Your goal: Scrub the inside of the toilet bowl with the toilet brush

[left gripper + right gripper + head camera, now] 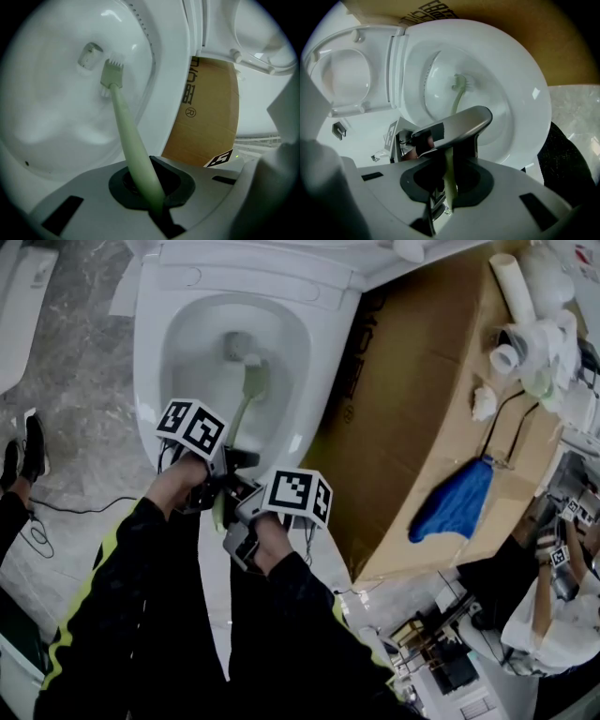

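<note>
Left gripper [157,206] clamps the brush [242,418] handle, and right gripper [449,199] grips it just behind. The head sits deep in the bowl [155,352], bristles at the wall beside the outlet. A box [422,409] flanks the bowl's right rim.

We count one toilet [169,352], one brush [251,385], one box [422,409] and one cloth [455,502]. We also count two grippers, a left gripper [228,465] and a right gripper [242,507], and two marker cubes [192,427], one on each.
</note>
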`<state>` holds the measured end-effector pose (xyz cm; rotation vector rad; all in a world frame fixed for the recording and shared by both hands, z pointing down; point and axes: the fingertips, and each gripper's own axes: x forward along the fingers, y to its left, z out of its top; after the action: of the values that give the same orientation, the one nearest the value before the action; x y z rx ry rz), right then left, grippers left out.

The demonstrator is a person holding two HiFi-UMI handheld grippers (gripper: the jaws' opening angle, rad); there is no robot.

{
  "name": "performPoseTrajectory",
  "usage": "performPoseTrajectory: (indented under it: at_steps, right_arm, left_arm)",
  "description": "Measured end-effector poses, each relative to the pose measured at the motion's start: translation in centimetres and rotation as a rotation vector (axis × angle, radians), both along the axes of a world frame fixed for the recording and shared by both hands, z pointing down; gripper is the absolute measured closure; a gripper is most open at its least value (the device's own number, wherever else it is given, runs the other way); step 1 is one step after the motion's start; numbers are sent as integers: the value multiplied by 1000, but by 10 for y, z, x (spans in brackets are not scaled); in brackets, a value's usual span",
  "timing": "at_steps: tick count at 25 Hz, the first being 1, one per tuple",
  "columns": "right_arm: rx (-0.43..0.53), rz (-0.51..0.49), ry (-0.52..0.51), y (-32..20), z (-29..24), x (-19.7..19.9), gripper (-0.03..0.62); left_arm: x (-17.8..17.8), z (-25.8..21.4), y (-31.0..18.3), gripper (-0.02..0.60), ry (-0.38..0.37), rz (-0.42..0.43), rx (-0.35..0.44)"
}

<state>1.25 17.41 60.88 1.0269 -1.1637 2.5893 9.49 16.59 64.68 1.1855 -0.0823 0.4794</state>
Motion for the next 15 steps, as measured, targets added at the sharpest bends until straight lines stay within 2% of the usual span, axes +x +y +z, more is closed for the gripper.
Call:
performPoseTrajectory:
  at_steps: [15]
  right_arm:
    - [-101,25,-91,36,-4,-25,534]
  left_arm:
    - [-26,0,42,572,-54,30,-103]
